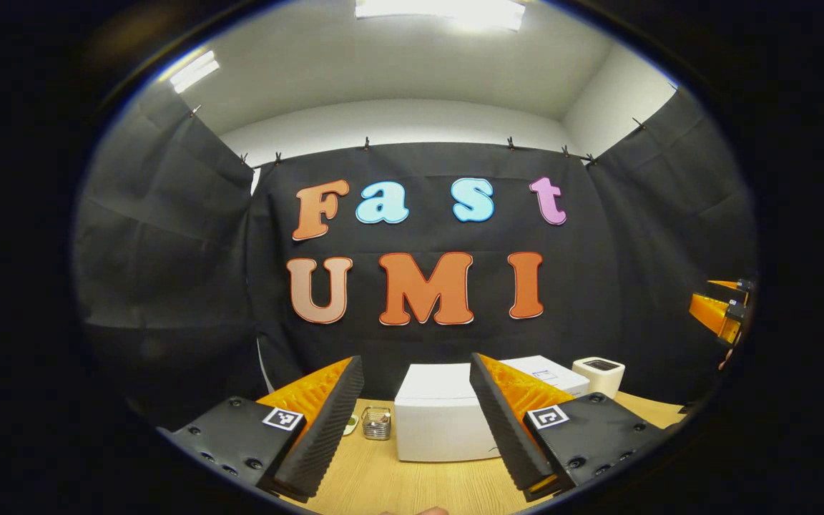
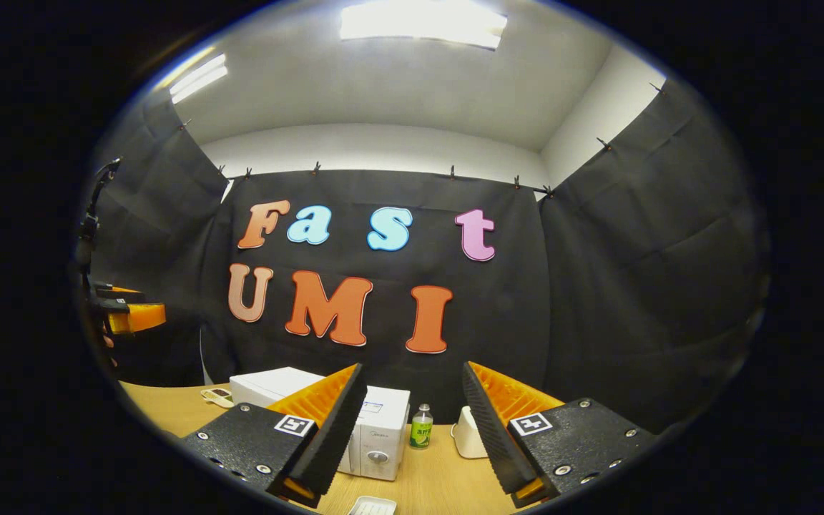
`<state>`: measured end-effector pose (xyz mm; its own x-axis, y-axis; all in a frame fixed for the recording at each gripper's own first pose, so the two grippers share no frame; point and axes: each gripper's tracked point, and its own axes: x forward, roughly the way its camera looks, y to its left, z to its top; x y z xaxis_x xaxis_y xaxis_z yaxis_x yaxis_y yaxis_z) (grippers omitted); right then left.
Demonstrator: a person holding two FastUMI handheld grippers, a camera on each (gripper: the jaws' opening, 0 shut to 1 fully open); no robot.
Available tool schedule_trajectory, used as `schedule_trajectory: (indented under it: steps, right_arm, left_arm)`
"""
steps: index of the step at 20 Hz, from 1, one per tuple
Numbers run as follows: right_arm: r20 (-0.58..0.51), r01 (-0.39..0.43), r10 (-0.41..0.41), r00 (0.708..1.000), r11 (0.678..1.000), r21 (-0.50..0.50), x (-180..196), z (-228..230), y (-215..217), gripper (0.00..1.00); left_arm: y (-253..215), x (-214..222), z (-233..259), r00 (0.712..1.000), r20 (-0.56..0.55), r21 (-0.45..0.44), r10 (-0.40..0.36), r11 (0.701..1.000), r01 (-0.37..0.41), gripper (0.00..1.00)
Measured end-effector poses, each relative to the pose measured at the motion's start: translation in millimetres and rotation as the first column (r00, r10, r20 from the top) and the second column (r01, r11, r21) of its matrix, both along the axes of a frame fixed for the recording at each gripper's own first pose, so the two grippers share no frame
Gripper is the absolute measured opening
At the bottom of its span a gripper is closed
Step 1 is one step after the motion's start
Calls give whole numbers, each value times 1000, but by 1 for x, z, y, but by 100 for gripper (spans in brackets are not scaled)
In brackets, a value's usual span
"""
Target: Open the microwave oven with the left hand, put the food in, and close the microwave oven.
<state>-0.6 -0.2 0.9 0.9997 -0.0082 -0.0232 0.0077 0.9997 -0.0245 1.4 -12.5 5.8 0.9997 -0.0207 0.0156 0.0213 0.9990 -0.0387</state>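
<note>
On the left of the left gripper view a small wire basket (image 1: 376,423) sits on the wooden surface (image 1: 398,486), just beside the white microwave (image 1: 435,422), whose door looks closed. The left gripper (image 1: 415,418) hovers short of it with its jaws released and nothing between them. In the right gripper view a green bottle (image 2: 421,427) stands to the right of the microwave, and the right gripper (image 2: 410,429) hangs empty too, jaws spread. A white tray (image 2: 373,506) near the bottom edge may hold the food — I can't tell. The risk, as I judge it: the light box could slide back if the door is tugged off-axis.
</note>
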Motion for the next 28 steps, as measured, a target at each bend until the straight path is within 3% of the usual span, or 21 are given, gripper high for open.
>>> schedule_trajectory:
  steps: [16, 23, 26, 28]
  right_arm:
    - [-47, 26, -26, 999, 1000, 16, -14, -41, -30, 90]
    - [-106, 34, -28, 994, 998, 57, -21, -77, -47, 90]
    - [-108, 41, -33, 994, 997, 71, -25, -92, -56, 90]
    - [-121, 53, -44, 992, 996, 75, -27, -105, -63, 90]
  left_arm:
    - [-114, 19, -63, 989, -6, 28, -145, 989, 145, 97]
    - [-167, 40, -118, 975, -88, 17, -203, 979, 206, 95]
    - [-191, 49, -143, 965, -117, 15, -233, 971, 237, 100]
    - [-204, 57, -163, 960, -139, 25, -242, 968, 248, 95]
